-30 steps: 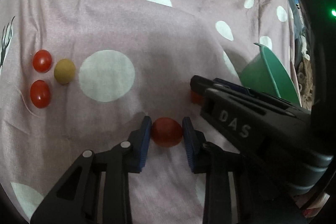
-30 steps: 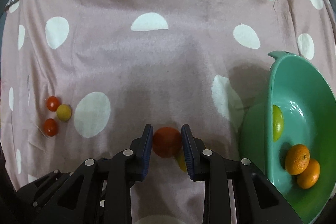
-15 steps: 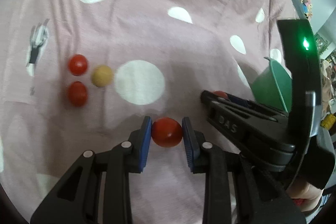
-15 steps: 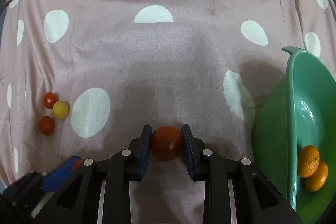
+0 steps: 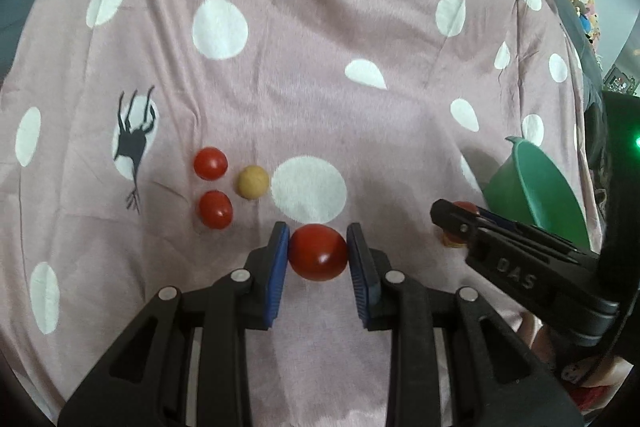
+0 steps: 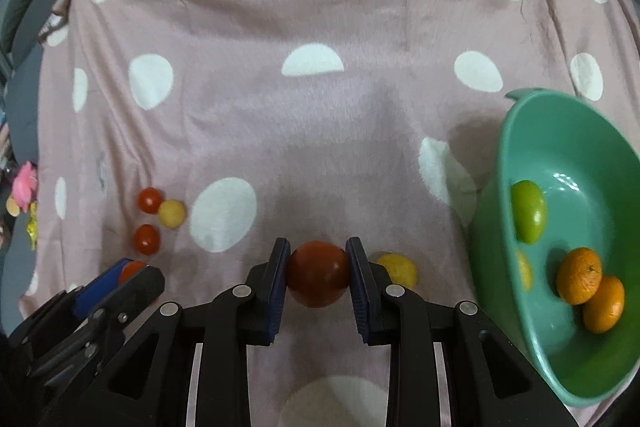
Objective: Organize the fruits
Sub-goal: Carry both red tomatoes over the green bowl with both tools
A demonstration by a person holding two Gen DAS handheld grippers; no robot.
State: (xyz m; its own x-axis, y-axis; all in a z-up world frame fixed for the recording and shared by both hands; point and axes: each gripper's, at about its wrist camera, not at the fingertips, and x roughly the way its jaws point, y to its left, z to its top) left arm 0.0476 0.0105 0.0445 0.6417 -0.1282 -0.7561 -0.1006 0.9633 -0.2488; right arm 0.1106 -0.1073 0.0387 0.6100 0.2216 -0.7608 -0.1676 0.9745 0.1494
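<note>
1. Left wrist view: a red tomato (image 5: 318, 252) is pinched between the blue pads of the left gripper (image 5: 318, 255), both pads being pressed against its sides.
2. Beyond the fingers, a pink cloth with white dots (image 5: 280, 75) is seen spread across the whole surface. A dark animal print (image 5: 134, 143) is carried on one white dot at the left.
3. Two small red tomatoes (image 5: 211, 163) and a small yellow fruit (image 5: 252, 181) are grouped on the cloth, up and to the left of the held tomato, close together.
4. At the right, the right gripper (image 5: 460, 223) is seen from the side, with a second red tomato (image 5: 466, 206) shown partly at its tip. A green bowl (image 5: 536, 187) is placed just behind it, near the cloth's right edge.
5. Right wrist view: a larger red tomato (image 6: 318, 274) is clamped between the blue pads of the right gripper (image 6: 318, 273), pressed from both sides.
6. A yellow fruit (image 6: 398, 270) is found on the cloth just to the right of the fingers, partly hidden by the right finger.
7. The green bowl (image 6: 504, 163) is seen at the right edge, tilted towards the camera. Inside it a green fruit (image 6: 528, 217) and two oranges (image 6: 580, 275), touching each other, are held.
8. At the lower left, the left gripper (image 6: 128, 273) is shown with its red tomato (image 6: 130, 270) between blue pads. The three small fruits (image 6: 160, 215) are seen just above it on the cloth.
</note>
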